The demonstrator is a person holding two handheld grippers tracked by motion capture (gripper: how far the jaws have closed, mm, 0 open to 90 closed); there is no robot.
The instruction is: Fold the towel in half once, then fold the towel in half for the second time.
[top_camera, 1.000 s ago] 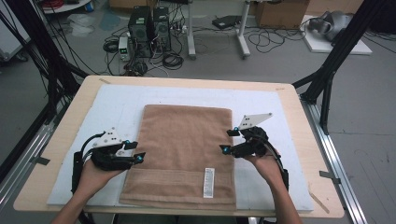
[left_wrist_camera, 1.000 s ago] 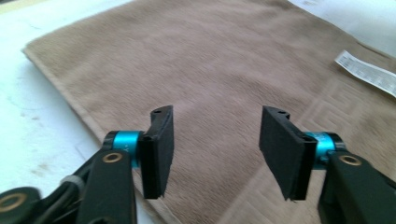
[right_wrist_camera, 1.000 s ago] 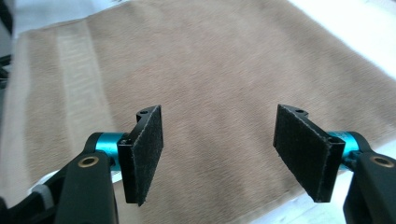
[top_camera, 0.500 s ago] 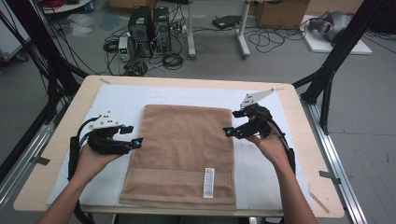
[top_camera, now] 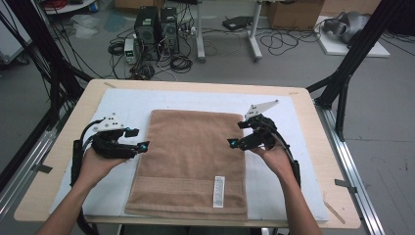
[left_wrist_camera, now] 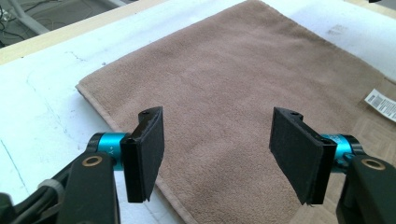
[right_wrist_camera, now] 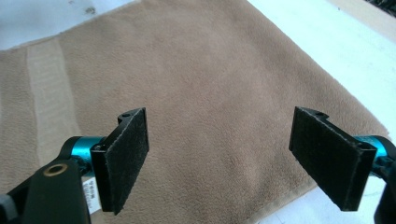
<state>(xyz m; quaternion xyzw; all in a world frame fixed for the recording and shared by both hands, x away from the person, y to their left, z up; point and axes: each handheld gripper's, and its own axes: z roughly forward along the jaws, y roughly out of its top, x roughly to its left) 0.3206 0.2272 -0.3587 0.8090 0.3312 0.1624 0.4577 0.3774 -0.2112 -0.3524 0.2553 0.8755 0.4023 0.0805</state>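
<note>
Table [top_camera: 313, 147]: jaws wide over towel [top_camera: 193, 156].

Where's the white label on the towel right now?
In the high view, the white label lies on the brown towel near its front right corner, below the right gripper.

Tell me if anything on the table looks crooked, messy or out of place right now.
Nothing stands out. The brown towel lies flat and roughly square to the white mat, its white label facing up near the front edge. The left gripper and right gripper are open at its sides.
</note>
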